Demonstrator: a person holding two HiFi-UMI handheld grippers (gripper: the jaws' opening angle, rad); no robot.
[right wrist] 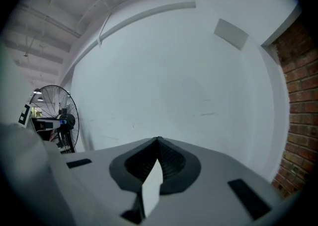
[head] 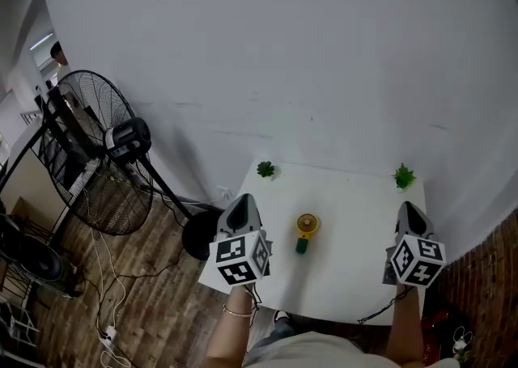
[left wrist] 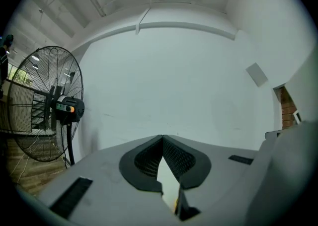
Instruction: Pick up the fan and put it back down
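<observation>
- The small yellow-and-green fan (head: 306, 231) lies near the middle of the white table (head: 356, 285), and neither tool touches it.
- The left gripper (head: 241, 201) and the right gripper (head: 407, 209) hover on either side of it, each with its jaws pressed together on nothing.
- The fan is down, but I cannot tell whether the lift is finished or not yet begun.
- The left plant (head: 265, 169) and the right plant (head: 404, 175) stand at the far corners, well clear of the fan.
- A pedestal fan (head: 97, 152) stands on the floor far to the left.
- Nothing blocks the reach to the small fan.
</observation>
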